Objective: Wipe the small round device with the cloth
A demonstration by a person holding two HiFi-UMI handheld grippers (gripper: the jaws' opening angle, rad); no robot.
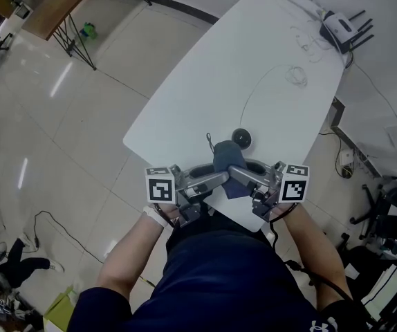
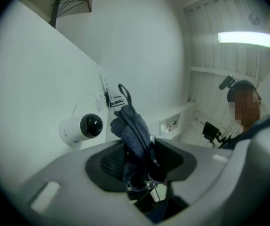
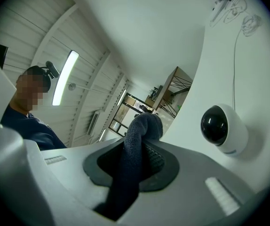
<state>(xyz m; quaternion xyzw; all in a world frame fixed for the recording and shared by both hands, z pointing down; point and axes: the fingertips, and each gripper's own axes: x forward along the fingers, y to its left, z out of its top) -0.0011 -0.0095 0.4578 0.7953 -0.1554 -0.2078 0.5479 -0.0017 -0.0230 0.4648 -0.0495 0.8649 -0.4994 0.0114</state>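
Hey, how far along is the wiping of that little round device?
Done: the cloth is picked up. In hand: the right gripper is shut on it, and it also runs between the parted jaws of the left gripper, near the device on the table. Left: the wiping itself; cloth and device are apart.

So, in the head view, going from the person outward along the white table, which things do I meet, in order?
dark blue cloth → small round device → coiled thin cable → white router with antennas

Left tool [image 1: 220, 178] gapes, facing the clamped right tool [image 1: 236, 173].
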